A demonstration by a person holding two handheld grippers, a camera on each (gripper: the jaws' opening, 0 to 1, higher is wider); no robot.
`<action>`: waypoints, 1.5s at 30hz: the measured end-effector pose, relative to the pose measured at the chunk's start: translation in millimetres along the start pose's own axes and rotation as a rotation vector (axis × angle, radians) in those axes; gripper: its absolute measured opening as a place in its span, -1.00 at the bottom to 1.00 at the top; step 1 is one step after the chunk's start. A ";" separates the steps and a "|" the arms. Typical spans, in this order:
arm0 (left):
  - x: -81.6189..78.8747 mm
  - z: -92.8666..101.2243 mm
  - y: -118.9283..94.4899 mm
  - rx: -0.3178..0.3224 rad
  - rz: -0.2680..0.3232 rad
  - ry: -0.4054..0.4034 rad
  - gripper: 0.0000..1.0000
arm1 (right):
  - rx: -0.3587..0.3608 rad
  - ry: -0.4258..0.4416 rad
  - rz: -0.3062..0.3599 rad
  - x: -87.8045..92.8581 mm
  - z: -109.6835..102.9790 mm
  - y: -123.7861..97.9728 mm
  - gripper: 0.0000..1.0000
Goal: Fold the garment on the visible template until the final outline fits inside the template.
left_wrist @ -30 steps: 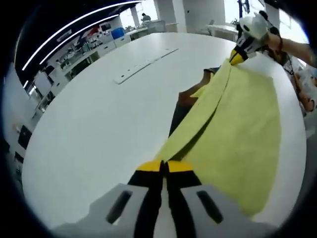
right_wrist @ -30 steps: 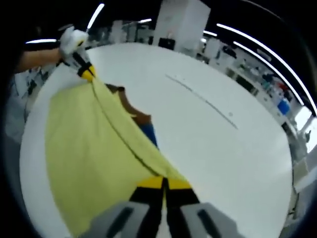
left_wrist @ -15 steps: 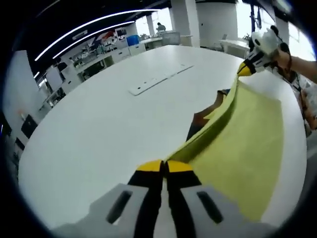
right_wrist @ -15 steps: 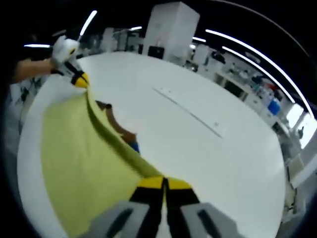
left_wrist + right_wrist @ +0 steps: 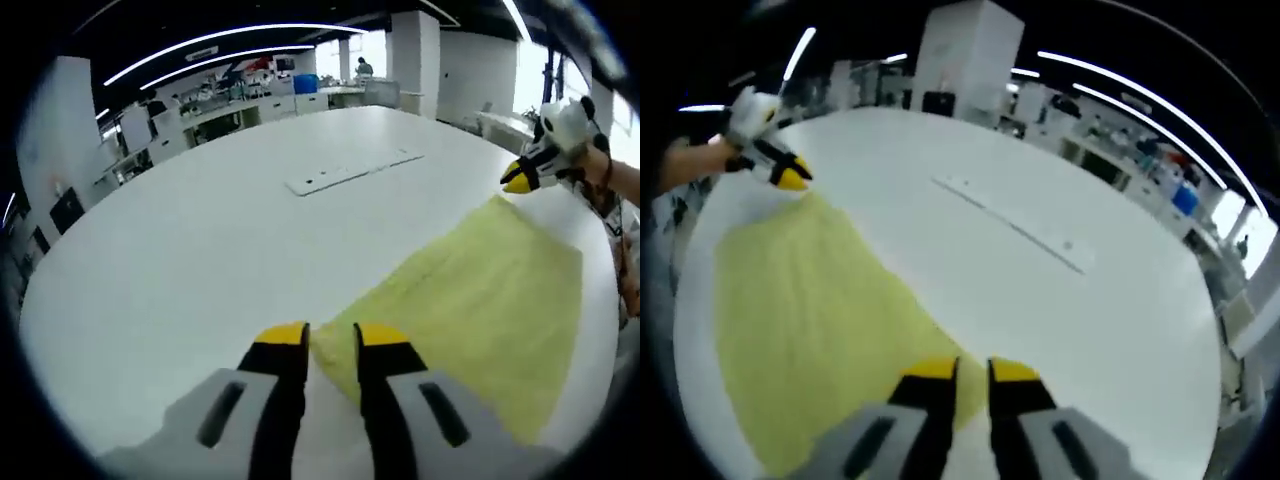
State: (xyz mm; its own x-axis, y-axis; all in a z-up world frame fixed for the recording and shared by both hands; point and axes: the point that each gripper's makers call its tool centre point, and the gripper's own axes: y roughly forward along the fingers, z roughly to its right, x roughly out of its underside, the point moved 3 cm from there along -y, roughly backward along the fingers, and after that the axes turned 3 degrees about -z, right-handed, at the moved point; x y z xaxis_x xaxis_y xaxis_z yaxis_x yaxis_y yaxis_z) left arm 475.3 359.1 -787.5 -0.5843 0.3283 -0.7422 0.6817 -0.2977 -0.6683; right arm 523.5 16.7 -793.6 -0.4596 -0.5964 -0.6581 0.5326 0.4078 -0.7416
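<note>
**Fold released onto the bench**

Left gripper view: the left gripper [image 5: 331, 340], pinching the yellow garment [image 5: 480, 300] a second ago, is now spreading, leaving it flat on the white bench [image 5: 200, 240].

Right gripper view: the right gripper [image 5: 973, 373] is likewise opening; the fold looks complete.

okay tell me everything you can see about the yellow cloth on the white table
The yellow garment is a soft, slightly fuzzy-looking pale yellow fabric, spread flat in a roughly four-sided shape on the white table, near its edge. No sleeves or collar can be made out. The left gripper stands open at one corner, the right gripper open at another; whether either touches the cloth is unclear.
</note>
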 end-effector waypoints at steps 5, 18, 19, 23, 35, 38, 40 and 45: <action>-2.3 -1.8 -5.9 -0.002 0.009 -0.004 -0.39 | -0.043 0.067 -0.005 3.1 -7.4 -1.9 -0.07; 7.8 10.1 -40.3 0.083 0.090 -0.100 0.14 | -0.105 0.177 0.013 12.9 -30.3 -28.1 0.79; 8.6 10.7 -43.3 0.085 0.097 -0.097 0.17 | -0.119 0.187 0.019 14.0 -33.4 -31.2 0.81; 11.6 15.3 -57.0 0.093 0.124 -0.100 0.34 | -0.167 0.205 0.046 19.0 -52.7 -47.8 0.88; 35.7 38.2 -96.7 0.151 0.145 -0.076 0.78 | -0.260 0.224 0.056 39.1 -93.2 -83.7 0.98; 44.8 45.1 -104.0 0.162 0.141 -0.077 0.84 | -0.264 0.221 0.037 49.3 -100.7 -90.1 0.98; 49.3 48.6 -105.7 0.166 0.139 -0.073 0.90 | -0.263 0.226 0.033 53.7 -103.4 -93.9 0.98; 61.0 59.2 -114.0 0.185 0.128 -0.063 0.95 | -0.251 0.223 0.032 64.3 -110.9 -104.9 0.98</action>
State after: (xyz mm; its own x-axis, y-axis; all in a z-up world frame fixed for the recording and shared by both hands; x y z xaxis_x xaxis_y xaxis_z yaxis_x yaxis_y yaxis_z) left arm 335.9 360.0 -759.5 -0.5287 0.2229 -0.8190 0.6626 -0.4947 -0.5624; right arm 359.3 12.3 -772.6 -0.6047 -0.4258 -0.6731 0.3703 0.5979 -0.7109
